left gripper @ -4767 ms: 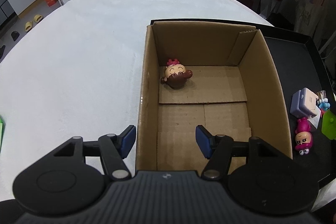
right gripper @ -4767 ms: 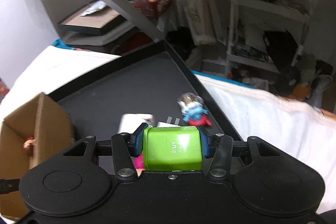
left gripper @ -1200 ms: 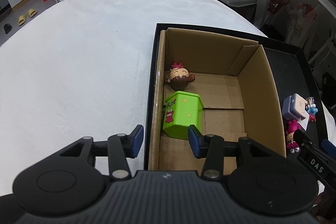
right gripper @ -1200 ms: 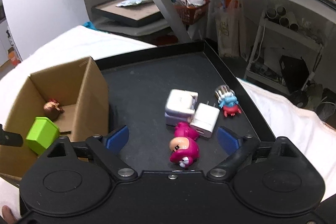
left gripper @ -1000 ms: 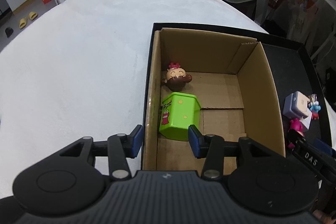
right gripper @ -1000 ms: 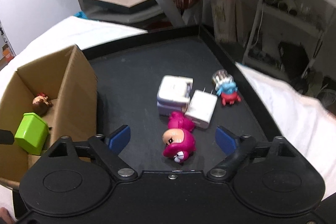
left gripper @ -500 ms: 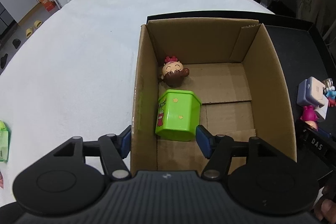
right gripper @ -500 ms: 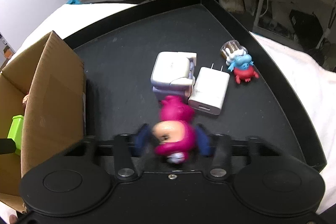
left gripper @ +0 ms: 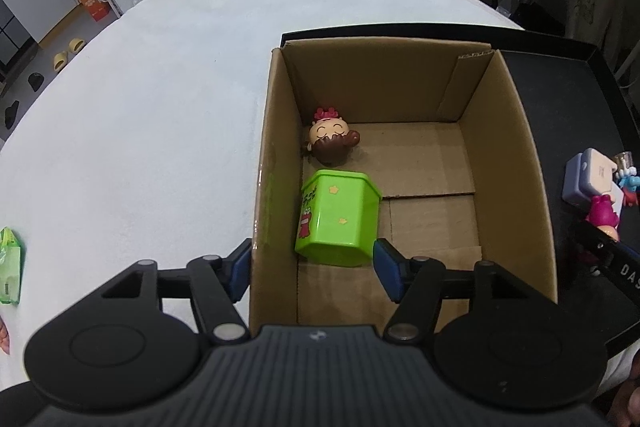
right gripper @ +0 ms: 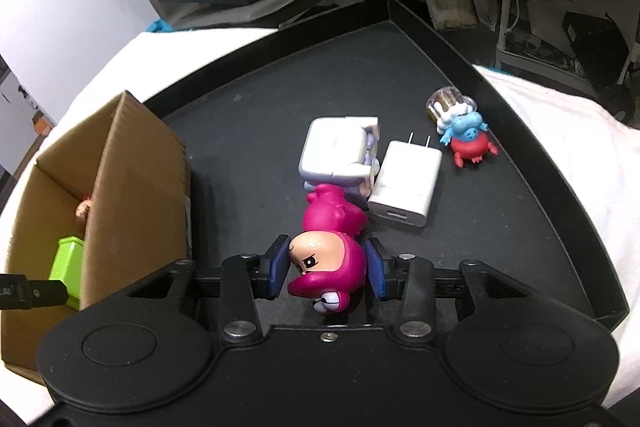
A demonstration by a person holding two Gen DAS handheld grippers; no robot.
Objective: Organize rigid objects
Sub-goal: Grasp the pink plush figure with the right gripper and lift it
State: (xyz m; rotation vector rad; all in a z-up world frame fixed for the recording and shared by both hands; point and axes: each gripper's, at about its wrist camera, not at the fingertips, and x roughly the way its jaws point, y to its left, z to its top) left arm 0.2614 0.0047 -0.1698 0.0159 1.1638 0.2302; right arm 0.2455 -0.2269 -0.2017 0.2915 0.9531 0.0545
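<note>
Pink figurine is being grasped on the black tray.
The right gripper [right gripper: 326, 267] is clamped on the pink figurine [right gripper: 330, 255]; a lift toward the cardboard box [right gripper: 132, 195] at its left is called for. The left gripper [left gripper: 312, 263] is held released, straddling the box wall.

Even, bright indoor light; soft shadows inside the cardboard box [left gripper: 400, 163]. Sharp centres, with strong fisheye bending toward twelve o'clock.
</note>
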